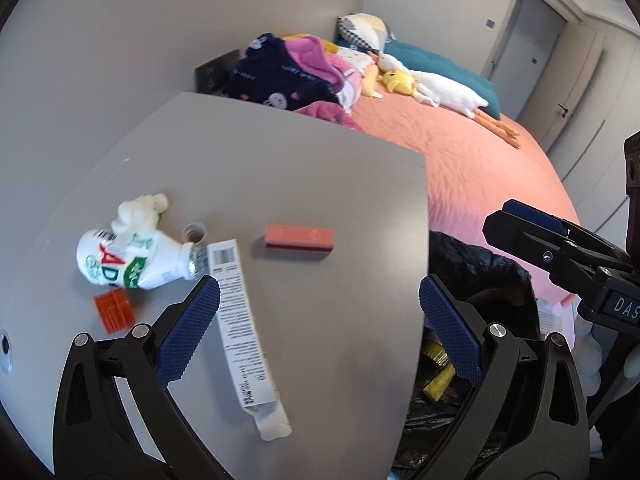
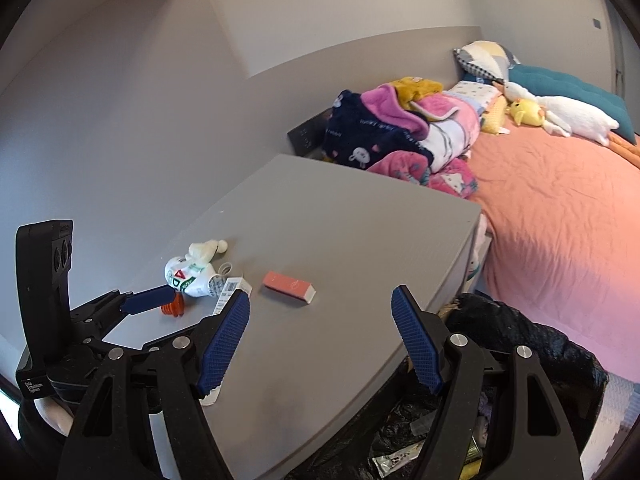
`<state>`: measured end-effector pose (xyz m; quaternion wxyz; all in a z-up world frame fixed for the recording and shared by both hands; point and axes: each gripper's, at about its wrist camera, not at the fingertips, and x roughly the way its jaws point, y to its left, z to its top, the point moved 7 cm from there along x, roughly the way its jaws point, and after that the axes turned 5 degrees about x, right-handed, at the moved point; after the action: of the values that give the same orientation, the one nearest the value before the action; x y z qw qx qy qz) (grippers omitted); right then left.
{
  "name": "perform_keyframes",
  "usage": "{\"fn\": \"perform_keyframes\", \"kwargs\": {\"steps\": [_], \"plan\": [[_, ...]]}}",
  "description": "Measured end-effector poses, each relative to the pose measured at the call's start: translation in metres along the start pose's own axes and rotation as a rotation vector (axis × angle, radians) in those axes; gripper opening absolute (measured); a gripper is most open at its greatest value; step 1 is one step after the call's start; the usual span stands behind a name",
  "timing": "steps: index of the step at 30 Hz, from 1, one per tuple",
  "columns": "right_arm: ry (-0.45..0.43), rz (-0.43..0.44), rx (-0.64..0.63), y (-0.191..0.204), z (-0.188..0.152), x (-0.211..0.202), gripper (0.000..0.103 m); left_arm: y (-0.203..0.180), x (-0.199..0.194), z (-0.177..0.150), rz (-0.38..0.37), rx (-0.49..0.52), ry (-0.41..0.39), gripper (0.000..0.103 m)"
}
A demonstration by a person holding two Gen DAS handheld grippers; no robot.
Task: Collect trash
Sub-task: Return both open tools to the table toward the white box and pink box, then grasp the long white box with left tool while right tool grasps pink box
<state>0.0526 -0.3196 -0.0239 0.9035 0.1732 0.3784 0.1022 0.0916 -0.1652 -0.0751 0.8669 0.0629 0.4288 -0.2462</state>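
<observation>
Left gripper (image 1: 320, 320) and right gripper (image 2: 320, 344), both agape and empty, hovered low-frame above flattened carton (image 1: 244, 328), seemingly bound for black trash bag (image 1: 496, 280).

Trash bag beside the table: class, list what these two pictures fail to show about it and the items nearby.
- Trash bag: contents mostly hidden by the table edge and right gripper, both views.
- Flat carton: print blurred, left view; mostly hidden by a finger, right view.
- Bottle: label blurred.

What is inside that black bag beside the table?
In the black bag some trash shows: a yellow wrapper and a clear packet. The table edge and bag folds hide whatever lies deeper.
</observation>
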Motion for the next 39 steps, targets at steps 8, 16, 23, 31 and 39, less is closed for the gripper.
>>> {"fn": "perform_keyframes", "kwargs": {"steps": [8, 16, 23, 31, 39], "plan": [[0.068, 0.022, -0.048, 0.010, -0.004, 0.037, 0.074, 0.024, 0.009, -0.016, 0.053, -0.043, 0.014, 0.096], [0.135, 0.037, -0.111, 0.019, -0.009, 0.073, 0.074, 0.041, 0.025, -0.031, 0.063, -0.108, 0.053, 0.086], [0.184, 0.045, -0.139, 0.024, -0.015, 0.103, 0.074, 0.056, 0.040, -0.043, 0.062, -0.178, 0.100, 0.071], [0.215, 0.044, -0.194, 0.033, -0.016, 0.134, 0.069, 0.057, 0.049, -0.048, 0.047, -0.178, 0.131, 0.053], [0.223, 0.013, -0.275, 0.038, -0.019, 0.160, 0.063, 0.062, 0.061, -0.050, 0.026, -0.194, 0.152, 0.045]]}}
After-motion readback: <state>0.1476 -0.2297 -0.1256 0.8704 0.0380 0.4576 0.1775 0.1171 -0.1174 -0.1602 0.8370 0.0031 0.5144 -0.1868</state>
